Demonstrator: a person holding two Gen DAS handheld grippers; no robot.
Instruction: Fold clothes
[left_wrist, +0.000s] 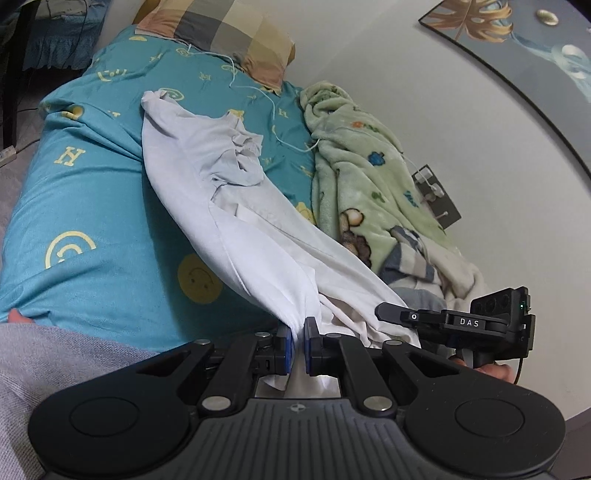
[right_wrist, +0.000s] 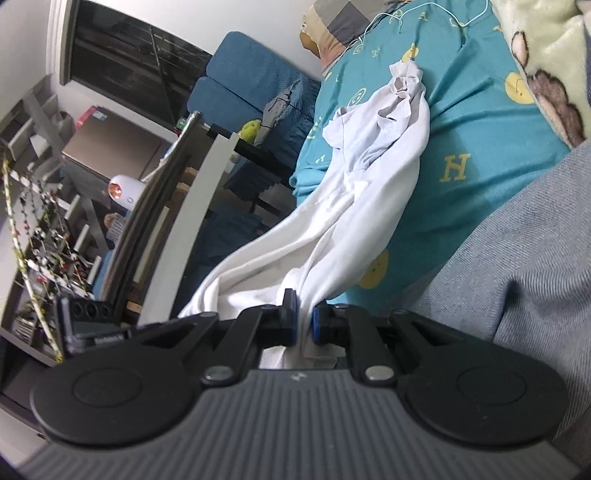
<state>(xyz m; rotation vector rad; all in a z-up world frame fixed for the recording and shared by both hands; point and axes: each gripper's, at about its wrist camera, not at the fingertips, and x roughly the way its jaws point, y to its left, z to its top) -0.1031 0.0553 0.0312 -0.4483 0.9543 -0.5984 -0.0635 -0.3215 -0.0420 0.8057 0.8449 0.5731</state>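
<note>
Pinching bunched fabric, the left hand-held gripper (left_wrist: 299, 345) and the right hand-held gripper (right_wrist: 303, 325) each clamp one near edge of the white garment (left_wrist: 221, 206), which stretches from them across the teal bed (left_wrist: 92, 177). It looks light, soft and limp, sagging between holds; corners or hems seem the best places to hold.

- Left gripper (left_wrist: 299, 345) — blue-padded fingers nearly together, pinching white cloth (left_wrist: 236, 206) that runs between them.
- Right gripper (right_wrist: 303, 319) — clamped the same way on the same cloth (its black body appears at the left view's right edge).
</note>
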